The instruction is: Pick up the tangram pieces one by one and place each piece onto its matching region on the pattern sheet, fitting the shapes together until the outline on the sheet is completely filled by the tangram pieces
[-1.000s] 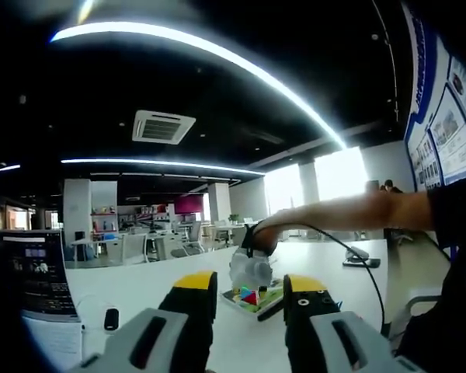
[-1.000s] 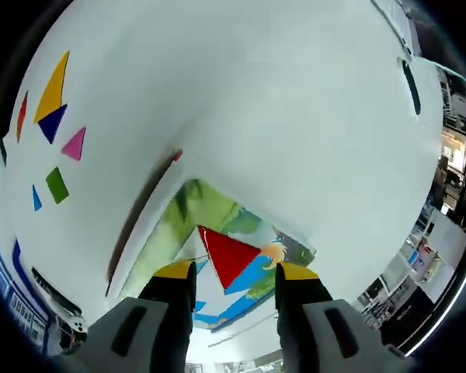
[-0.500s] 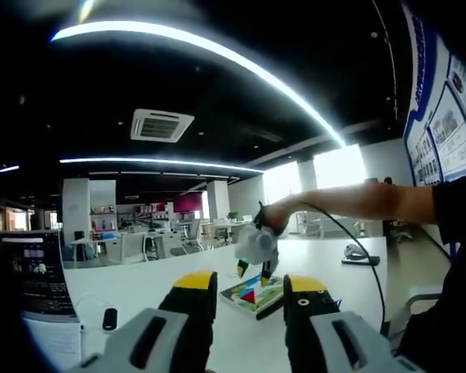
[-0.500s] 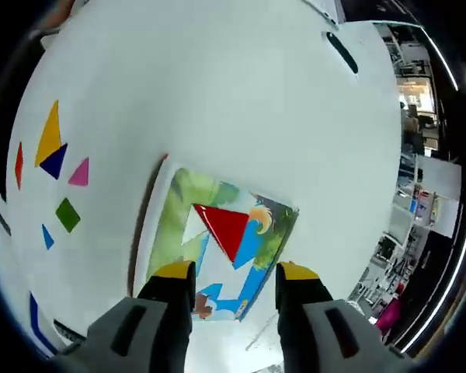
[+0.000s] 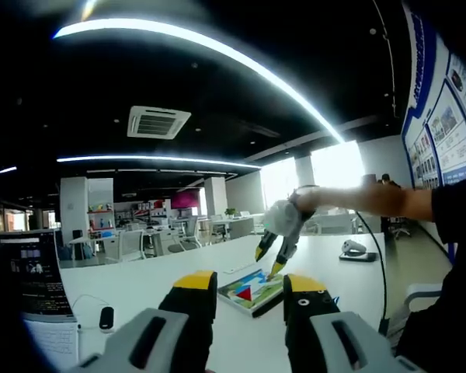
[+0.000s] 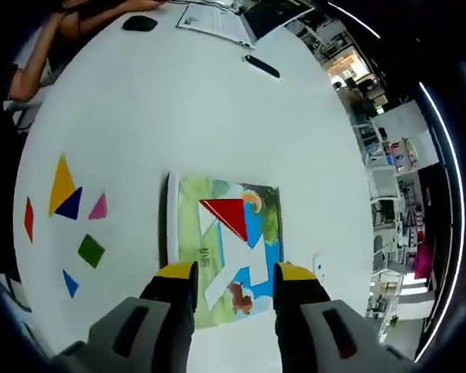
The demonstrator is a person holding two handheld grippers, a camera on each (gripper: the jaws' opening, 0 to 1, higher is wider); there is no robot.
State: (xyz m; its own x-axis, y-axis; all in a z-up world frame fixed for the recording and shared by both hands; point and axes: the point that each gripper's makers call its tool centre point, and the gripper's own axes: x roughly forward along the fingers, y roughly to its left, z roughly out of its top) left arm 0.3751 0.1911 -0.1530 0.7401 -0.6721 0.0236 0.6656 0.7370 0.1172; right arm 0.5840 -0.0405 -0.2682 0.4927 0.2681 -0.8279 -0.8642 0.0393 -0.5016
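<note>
Right tongs (image 6: pixel 227 272) hanging open over sheet (image 6: pixel 227 252) w/ red triangle (image 6: pixel 227 217) lying on it. Left tongs (image 5: pixel 251 284) open, empty, apparently hovering above table (image 5: pixel 140 284).

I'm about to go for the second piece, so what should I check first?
1. Red triangle lying on the pattern sheet: ok.
2. Right gripper open, holding nothing: ok.
3. Loose pieces, yellow triangle to green square, apart from the sheet: ok.
4. Red triangle exactly within its outline: cannot tell.
5. Left gripper open, off the sheet: ok.
</note>
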